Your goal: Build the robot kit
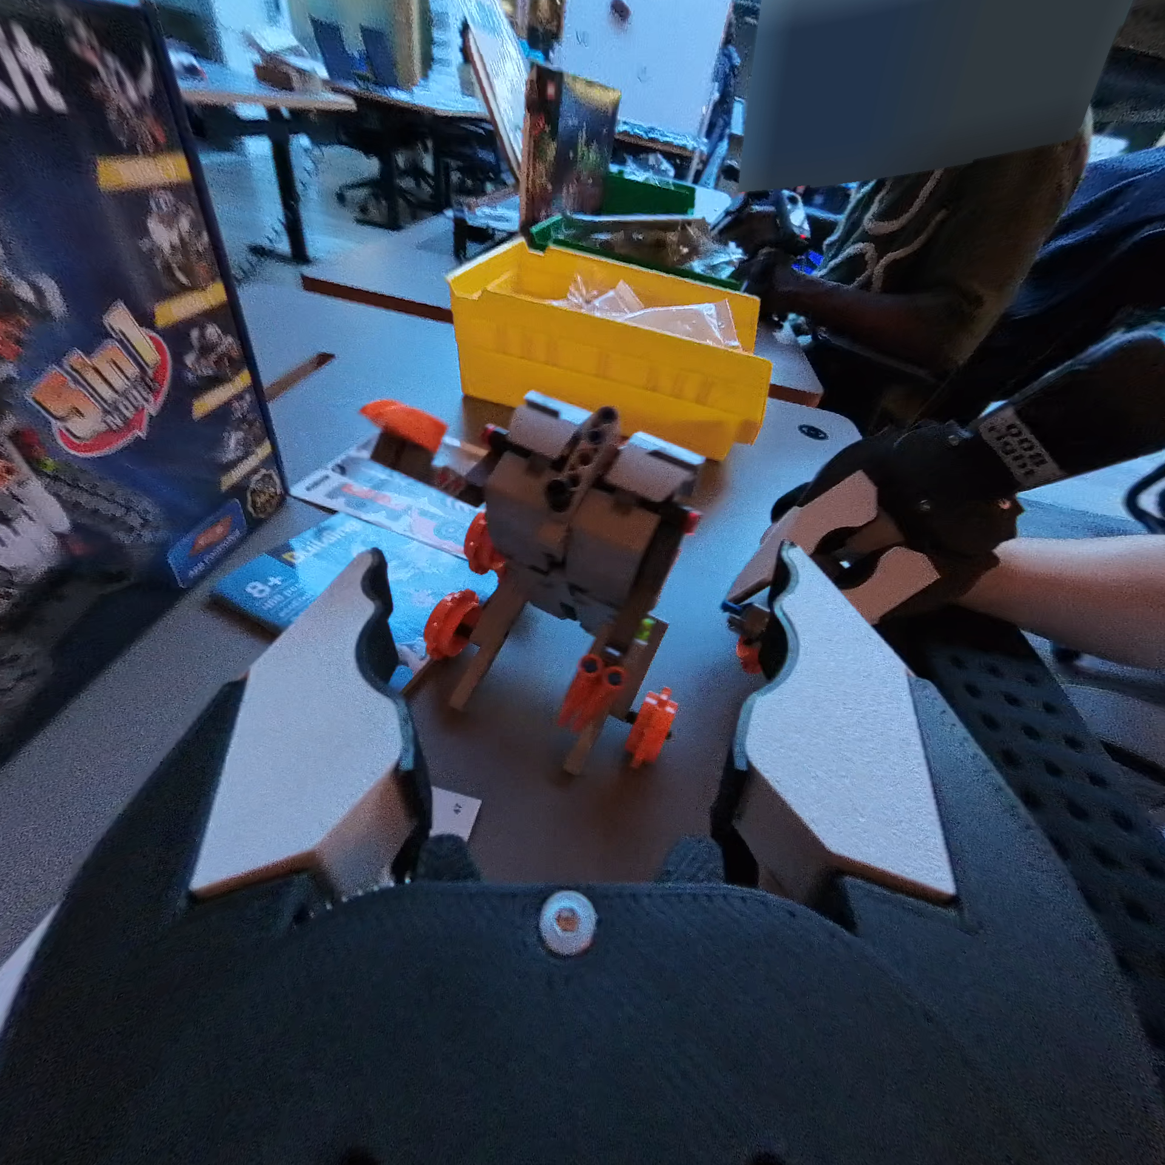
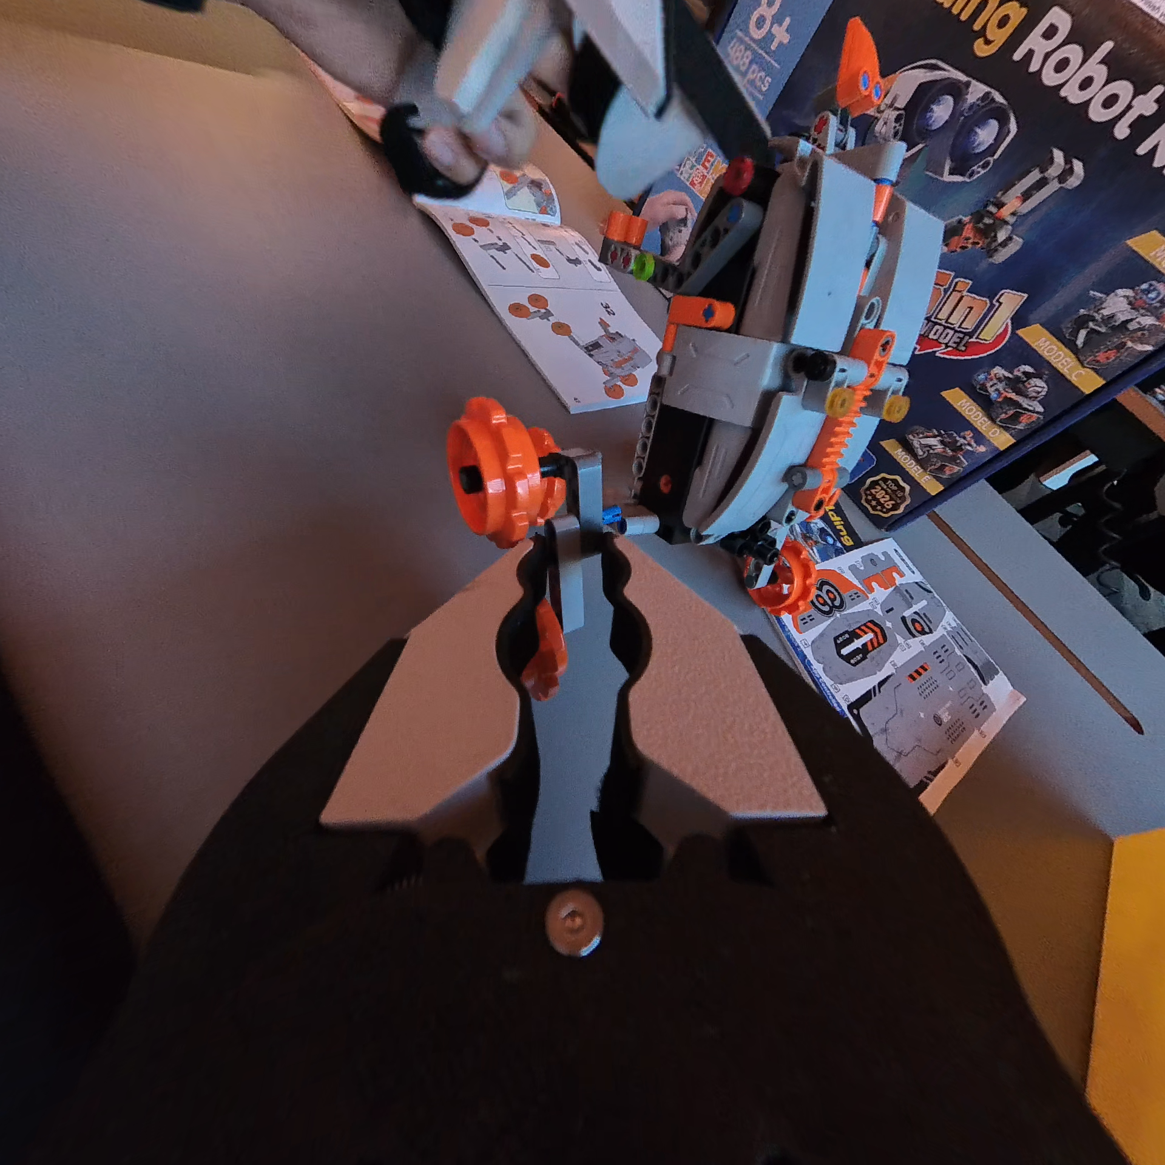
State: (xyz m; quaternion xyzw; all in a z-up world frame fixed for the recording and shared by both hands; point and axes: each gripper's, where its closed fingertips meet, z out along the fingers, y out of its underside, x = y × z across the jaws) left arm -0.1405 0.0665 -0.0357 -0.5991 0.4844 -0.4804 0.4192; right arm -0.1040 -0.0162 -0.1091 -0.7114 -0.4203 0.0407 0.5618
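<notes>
In front of me is a grey-brown table (image 1: 353, 328) with a darker edge strip. Standing on it at my left is a tall dark-blue toy box (image 1: 120, 353), upright. Flat beside its foot lie a blue booklet (image 1: 328, 567) and a sticker sheet (image 1: 391, 492), the sheet partly under the grey and orange brick model (image 1: 580, 536), which stands on the table on its thin legs. Behind the model sits a yellow bin (image 1: 605, 372). An open instruction booklet (image 2: 542, 284) lies flat near the model. A small white paper tag (image 1: 455, 810) rests close to me.
</notes>
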